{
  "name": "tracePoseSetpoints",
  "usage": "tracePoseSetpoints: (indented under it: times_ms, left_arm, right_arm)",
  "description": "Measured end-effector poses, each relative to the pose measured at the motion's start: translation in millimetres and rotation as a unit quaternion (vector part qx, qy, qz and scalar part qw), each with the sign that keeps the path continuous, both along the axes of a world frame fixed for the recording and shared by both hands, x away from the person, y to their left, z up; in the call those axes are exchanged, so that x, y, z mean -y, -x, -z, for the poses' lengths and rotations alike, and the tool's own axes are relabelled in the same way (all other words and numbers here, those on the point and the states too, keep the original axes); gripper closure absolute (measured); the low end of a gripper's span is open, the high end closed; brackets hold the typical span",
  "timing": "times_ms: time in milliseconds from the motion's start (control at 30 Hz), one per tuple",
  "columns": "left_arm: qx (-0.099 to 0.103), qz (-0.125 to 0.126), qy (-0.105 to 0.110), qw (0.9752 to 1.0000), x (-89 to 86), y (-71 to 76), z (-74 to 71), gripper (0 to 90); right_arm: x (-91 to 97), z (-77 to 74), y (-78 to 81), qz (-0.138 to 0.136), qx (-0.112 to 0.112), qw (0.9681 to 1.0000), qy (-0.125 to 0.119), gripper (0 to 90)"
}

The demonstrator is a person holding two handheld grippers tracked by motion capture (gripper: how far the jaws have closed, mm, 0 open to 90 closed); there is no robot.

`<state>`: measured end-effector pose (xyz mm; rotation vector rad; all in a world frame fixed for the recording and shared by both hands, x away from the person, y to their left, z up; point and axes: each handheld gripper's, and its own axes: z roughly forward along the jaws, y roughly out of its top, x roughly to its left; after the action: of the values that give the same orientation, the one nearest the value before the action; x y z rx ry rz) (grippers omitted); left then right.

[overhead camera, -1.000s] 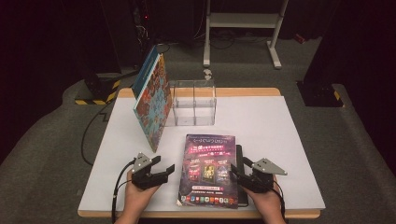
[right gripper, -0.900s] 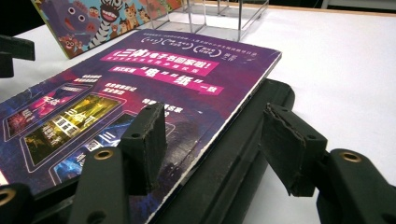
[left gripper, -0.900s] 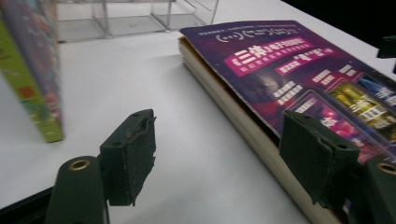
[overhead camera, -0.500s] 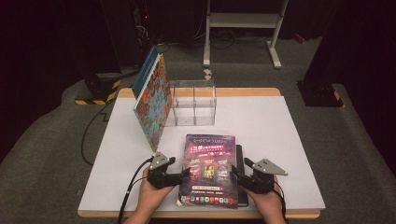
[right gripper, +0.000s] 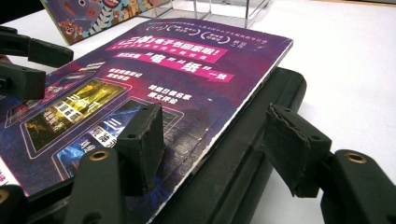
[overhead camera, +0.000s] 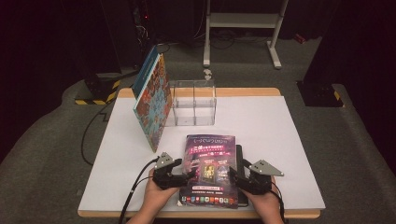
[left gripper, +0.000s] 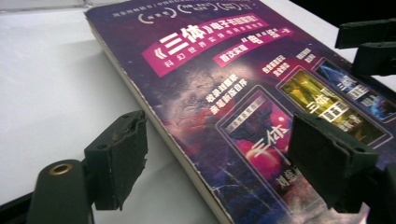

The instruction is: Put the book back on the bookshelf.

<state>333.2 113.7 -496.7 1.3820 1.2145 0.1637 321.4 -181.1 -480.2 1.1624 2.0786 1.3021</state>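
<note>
The left gripper (left gripper: 219,163) is standing with its jaws spread, having just been opening, one pad over the white desk (left gripper: 51,88) and the other over the cover, so the left edge of the purple book (left gripper: 224,93) is lying between them without being pressed. The right gripper (right gripper: 219,144) is likewise holding its jaws apart, straddling the book's right edge where it is resting on a black case (right gripper: 261,140); neither pad is touching the cover.

In the high view, the left gripper (overhead camera: 180,173) and right gripper (overhead camera: 238,176) are sitting on either side of the book (overhead camera: 210,170), each held in a hand (overhead camera: 156,198) coming in from the near edge. The book is lying flat at the front middle of the desk (overhead camera: 280,140), with the case showing along its right side. Farther back, a clear box (overhead camera: 194,102) is standing near the middle, and a colourful picture book (overhead camera: 154,105) is leaning tilted just beside its left wall.
</note>
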Motion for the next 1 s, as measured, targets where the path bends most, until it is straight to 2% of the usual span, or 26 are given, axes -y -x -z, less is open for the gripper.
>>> tracePoseSetpoints:
  times_ms: [200, 467, 833, 1000]
  left_arm:
    - [-0.007, 0.008, 0.007, 0.9999, 1.9, -0.1, 0.4, 18.9]
    - [-0.005, 0.013, 0.003, 0.9999, 2.9, 0.5, 0.0, 18.7]
    - [-0.005, 0.015, 0.01, 0.9998, 6.7, 1.3, -0.9, 19.0]
    - [0.0, 0.021, 0.003, 0.9998, 9.2, 2.9, -2.2, 19.3]
  right_arm:
    - [-0.2, -0.2, 0.7, -0.003, 0.0, 1.0, -0.002, 37.6]
    - [-0.6, -0.2, 0.6, -0.004, 0.0, 1.0, -0.002, 37.6]
    - [1.8, -0.6, -0.4, 0.001, 0.001, 1.0, -0.003, 37.6]
    - [3.6, -0.5, -1.1, 0.005, -0.001, 1.0, -0.005, 37.6]
